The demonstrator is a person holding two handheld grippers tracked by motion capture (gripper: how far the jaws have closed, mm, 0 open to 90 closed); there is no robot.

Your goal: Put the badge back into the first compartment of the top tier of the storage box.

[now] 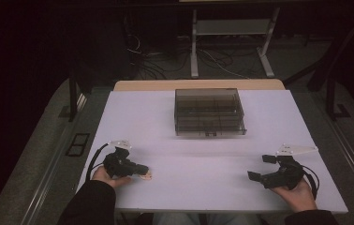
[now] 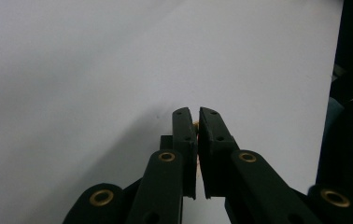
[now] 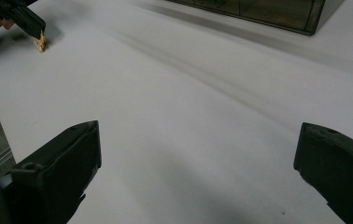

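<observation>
- Two grippers, both at the near edge of the white table, one in each hand, forearms coming in from the bottom of the high view
- left gripper: near-left of the table, held low over the surface, jaws pointing toward the table's middle
- left jaws nearly together; in the left gripper view a narrow slit stays between the pads, with a sliver of tan showing in it
- small tan piece pinched at the left jaw tips; the right gripper view shows it poking out below the tips, at or just on the tabletop, can't tell if it touches
- what the tan piece actually is: too small and dim to say
- right gripper: near-right of the table, well apart from the left one, resting in the open palm of the right hand
- right jaws spread wide, nothing between them; right gripper view has one jaw at each bottom corner with bare table between
- right gripper's grey three-cornered plate sits on top of it, cable trails off to the side
- middle of the table: bare white surface between the grippers and the box
- far side, centred: smoke-tinted clear box with inner dividers, sitting flat on the table, lid down
- box well apart from both grippers; its near corner shows at the top of the right gripper view
- beyond the table: dark floor, cables, a metal stand frame
</observation>
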